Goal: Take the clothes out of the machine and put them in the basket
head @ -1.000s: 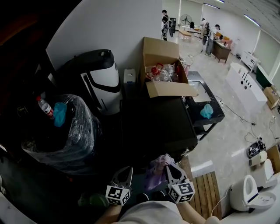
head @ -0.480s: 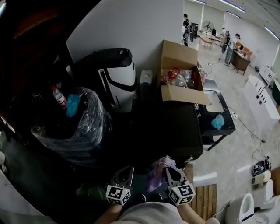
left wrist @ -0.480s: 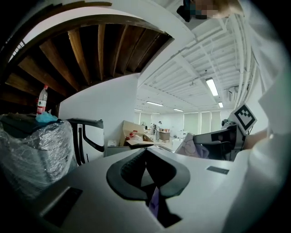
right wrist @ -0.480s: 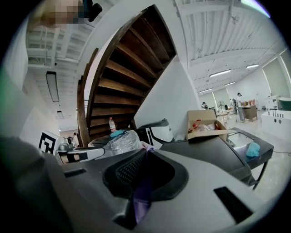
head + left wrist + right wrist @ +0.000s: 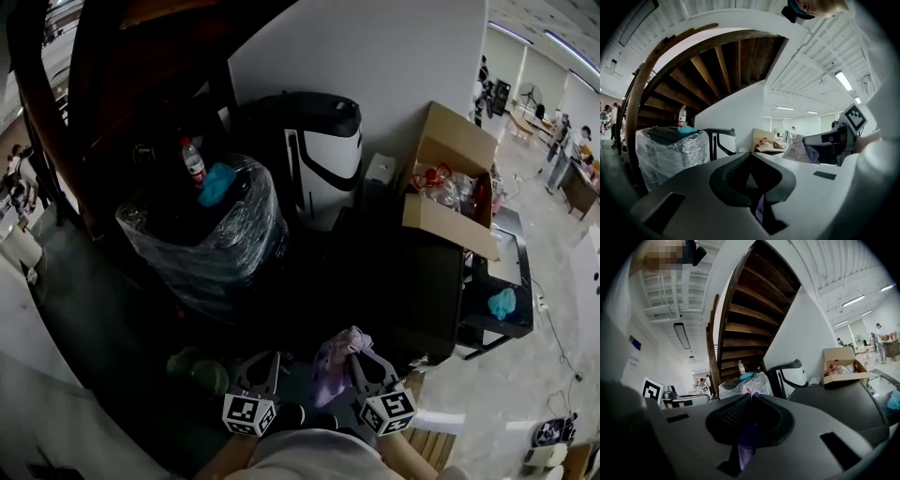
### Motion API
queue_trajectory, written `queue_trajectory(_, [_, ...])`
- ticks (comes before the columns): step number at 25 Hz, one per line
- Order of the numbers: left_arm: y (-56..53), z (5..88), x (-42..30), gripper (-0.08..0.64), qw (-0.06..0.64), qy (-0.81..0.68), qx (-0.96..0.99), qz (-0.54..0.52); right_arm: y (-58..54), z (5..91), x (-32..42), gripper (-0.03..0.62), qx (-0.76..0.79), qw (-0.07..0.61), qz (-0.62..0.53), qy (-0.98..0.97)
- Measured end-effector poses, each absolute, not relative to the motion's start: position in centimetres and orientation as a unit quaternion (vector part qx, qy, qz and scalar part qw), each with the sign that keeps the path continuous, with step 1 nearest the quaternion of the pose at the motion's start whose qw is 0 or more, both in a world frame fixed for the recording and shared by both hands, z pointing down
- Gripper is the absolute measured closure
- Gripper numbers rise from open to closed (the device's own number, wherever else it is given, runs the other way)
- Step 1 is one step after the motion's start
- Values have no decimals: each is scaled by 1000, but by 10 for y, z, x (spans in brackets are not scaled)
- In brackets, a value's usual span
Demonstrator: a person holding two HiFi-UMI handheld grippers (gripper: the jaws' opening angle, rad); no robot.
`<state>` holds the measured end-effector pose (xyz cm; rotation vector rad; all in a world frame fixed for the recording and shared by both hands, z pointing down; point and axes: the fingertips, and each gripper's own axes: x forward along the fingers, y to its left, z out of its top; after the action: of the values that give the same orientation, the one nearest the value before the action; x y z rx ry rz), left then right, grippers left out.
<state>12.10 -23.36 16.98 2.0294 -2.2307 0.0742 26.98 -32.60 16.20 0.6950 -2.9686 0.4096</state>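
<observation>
A lilac cloth [image 5: 333, 367] hangs bunched at the bottom of the head view, and my right gripper [image 5: 362, 356] is shut on it. In the right gripper view the cloth [image 5: 746, 439] runs up between the closed jaws of that gripper [image 5: 751, 394]. My left gripper [image 5: 269, 360] sits just left of the cloth, level and shut. Its own view shows the left gripper [image 5: 750, 157] with tips together and a lilac sliver low in the slit; whether that sliver is gripped is unclear. The same view shows the cloth [image 5: 799, 149] at the right gripper. No basket or laundry machine is identifiable.
A plastic-wrapped dark bundle [image 5: 202, 234] carries a bottle [image 5: 192, 161] and a teal item [image 5: 217, 183]. Behind it stands a black-and-white appliance [image 5: 323, 150]. A dark cabinet top [image 5: 403, 281] and an open cardboard box [image 5: 459, 178] lie to the right. A green object [image 5: 208, 375] sits beside the left gripper.
The head view has swung left, so the wrapped bundle, appliance and box slid right. Both grippers stay low in the view and now point nearly level, the cloth still in the right one.
</observation>
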Motion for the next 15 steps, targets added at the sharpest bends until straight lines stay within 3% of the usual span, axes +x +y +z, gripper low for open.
queue_trajectory(15, [-109, 173, 53, 540, 66, -850, 523, 13, -249, 156, 171, 571, 50, 43, 126, -990])
